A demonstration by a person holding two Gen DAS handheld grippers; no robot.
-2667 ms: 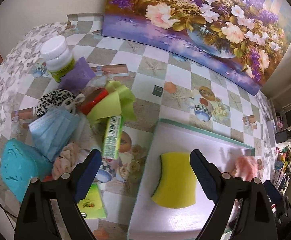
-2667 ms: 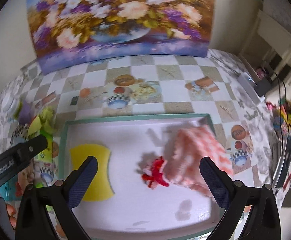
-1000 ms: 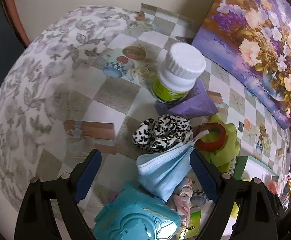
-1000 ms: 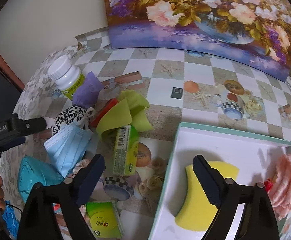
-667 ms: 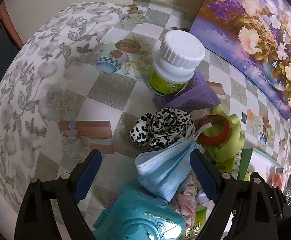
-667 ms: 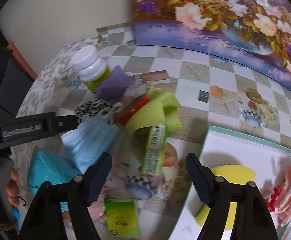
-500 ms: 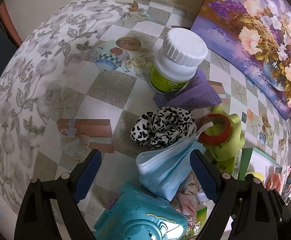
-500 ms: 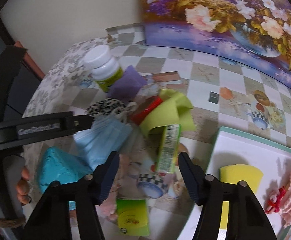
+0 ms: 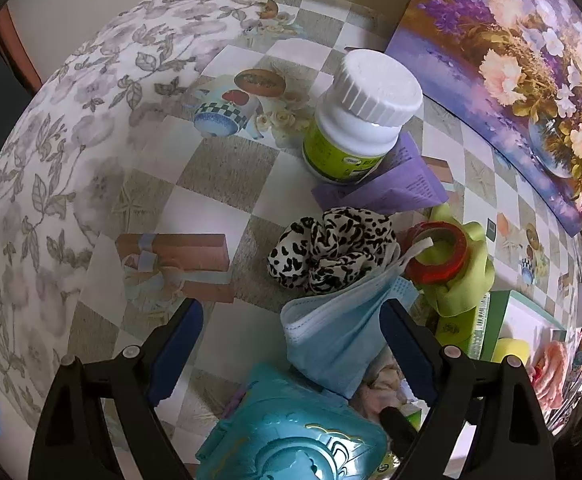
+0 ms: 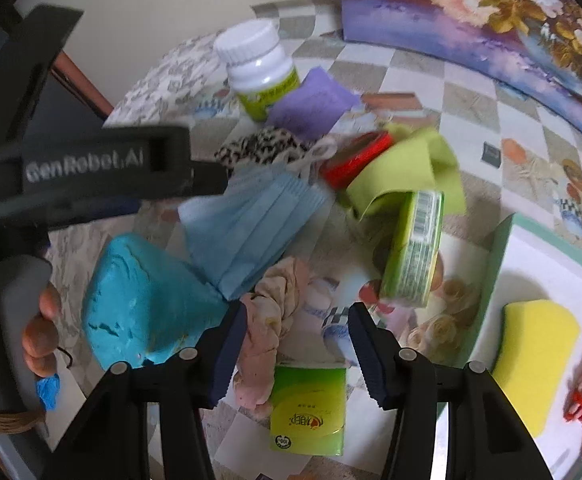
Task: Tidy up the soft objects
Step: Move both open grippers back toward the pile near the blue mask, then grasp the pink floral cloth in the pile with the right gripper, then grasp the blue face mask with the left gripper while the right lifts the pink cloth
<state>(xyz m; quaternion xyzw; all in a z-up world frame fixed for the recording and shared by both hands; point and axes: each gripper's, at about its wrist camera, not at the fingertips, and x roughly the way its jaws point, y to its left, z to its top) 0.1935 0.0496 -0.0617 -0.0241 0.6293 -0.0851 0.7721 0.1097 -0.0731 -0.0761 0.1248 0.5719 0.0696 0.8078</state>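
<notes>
left gripper (image 9: pixel 291 336): spread wide above face mask (image 9: pixel 331 332) | right gripper (image 10: pixel 297 344): closing around pink scrunchie (image 10: pixel 271 320) just below mask, not yet pinching

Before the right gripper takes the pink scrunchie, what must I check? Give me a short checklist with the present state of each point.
1. Pink scrunchie between the right gripper fingers: ok, near the left finger.
2. Fingers pressing it: not ok, closing, no contact yet.
3. Face mask clear of the grasp: ok.
4. Green packet clear: cannot tell, the scrunchie overlaps its edge.
5. Room in the tray beside the yellow sponge: ok.
6. Left gripper free: ok, open, holding nothing.
</notes>
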